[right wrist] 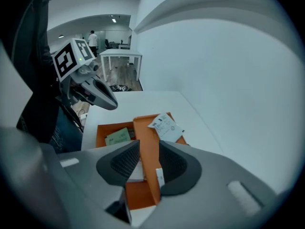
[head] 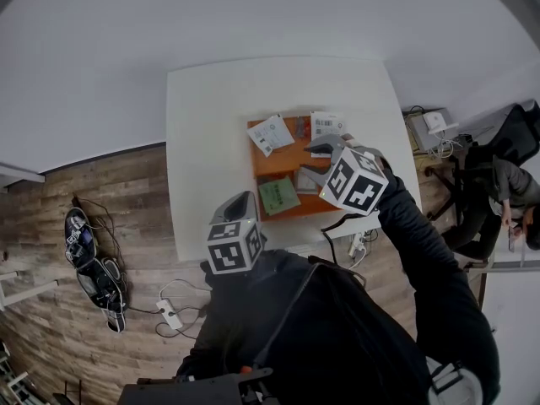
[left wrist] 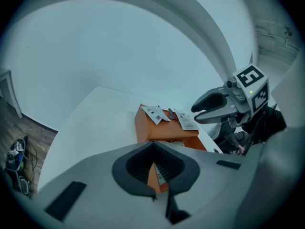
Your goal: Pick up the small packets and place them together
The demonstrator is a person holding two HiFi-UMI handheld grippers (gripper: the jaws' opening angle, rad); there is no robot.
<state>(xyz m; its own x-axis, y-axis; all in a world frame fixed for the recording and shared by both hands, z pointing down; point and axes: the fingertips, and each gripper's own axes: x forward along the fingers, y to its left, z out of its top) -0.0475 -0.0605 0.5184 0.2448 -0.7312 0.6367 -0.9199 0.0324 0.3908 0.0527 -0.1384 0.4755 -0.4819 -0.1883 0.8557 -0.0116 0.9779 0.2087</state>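
Packets (right wrist: 166,126) below parted right fingers (right wrist: 125,160)

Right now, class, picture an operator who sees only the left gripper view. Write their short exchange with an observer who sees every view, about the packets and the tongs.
Operator: I see a white packet and another on the orange box. Any more?
Observer: A green packet lies in the box's open compartment, on the person's side.
Operator: Where do my left tongs stand?
Observer: The head view shows them off the box's near left corner, beside the green packet.
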